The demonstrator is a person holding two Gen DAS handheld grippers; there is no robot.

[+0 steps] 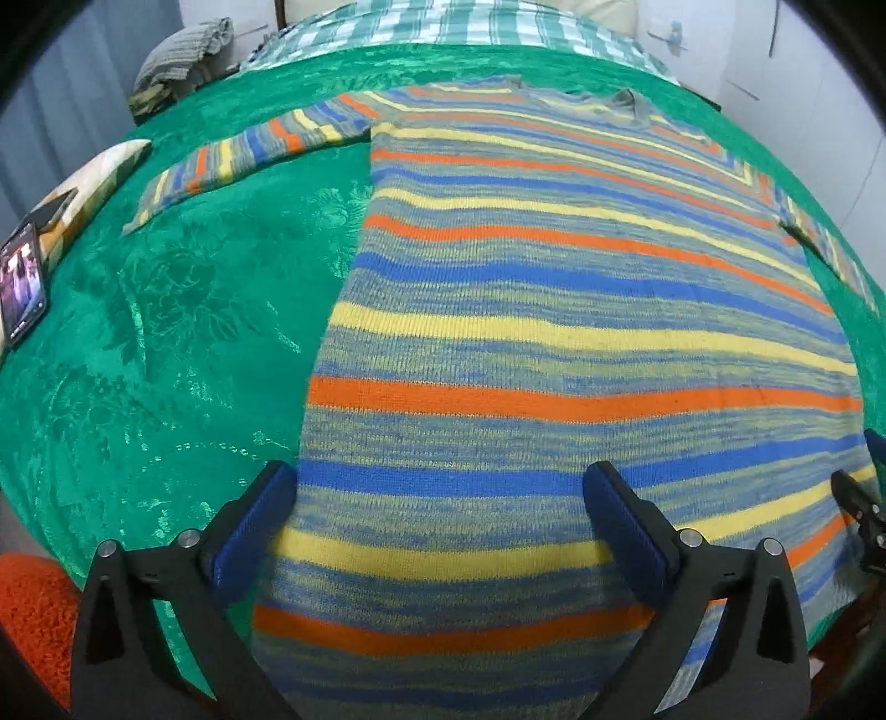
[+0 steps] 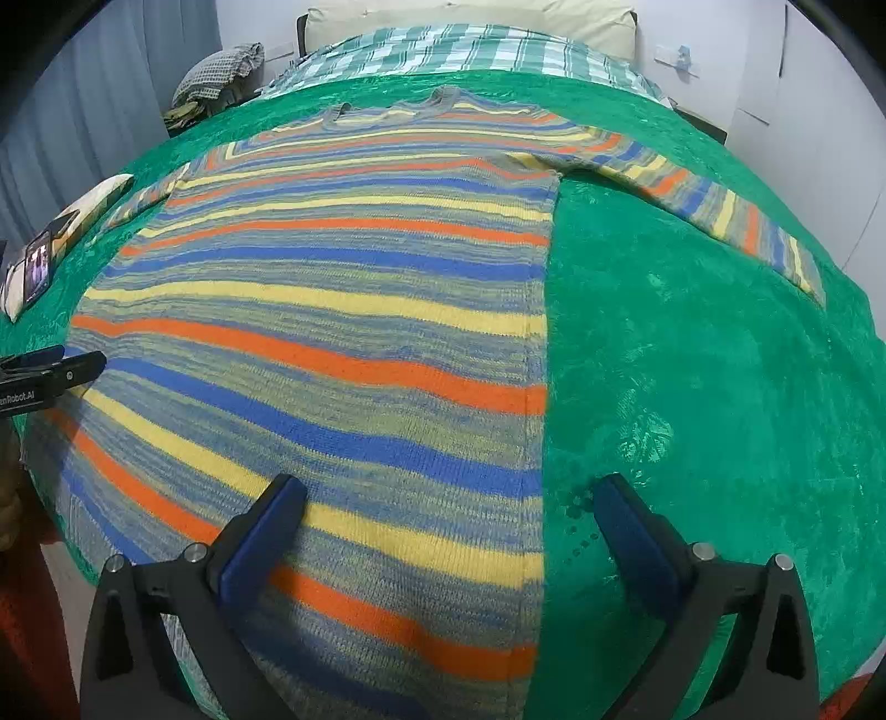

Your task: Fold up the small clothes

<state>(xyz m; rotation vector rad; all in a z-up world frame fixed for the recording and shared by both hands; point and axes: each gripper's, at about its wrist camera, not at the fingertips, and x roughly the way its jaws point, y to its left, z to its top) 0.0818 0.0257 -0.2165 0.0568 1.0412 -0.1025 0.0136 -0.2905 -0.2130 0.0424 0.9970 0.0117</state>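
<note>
A knitted sweater point(image 1: 554, 310) with orange, blue and yellow stripes lies flat on a green blanket point(image 1: 183, 332), collar at the far end and both sleeves spread out. My left gripper point(image 1: 443, 487) is open over the sweater's near left hem edge. The right wrist view shows the same sweater point(image 2: 332, 343). My right gripper point(image 2: 448, 498) is open over its near right hem edge, one finger above the knit, the other above the blanket point(image 2: 692, 387). Each gripper shows at the edge of the other's view: the right one point(image 1: 864, 498), the left one point(image 2: 50, 371).
A phone point(image 1: 22, 288) with a lit screen and a cushion point(image 1: 88, 188) lie at the blanket's left edge. A checked sheet point(image 1: 443, 27) and a pile of grey cloth point(image 1: 183, 55) lie beyond the blanket. White walls stand behind.
</note>
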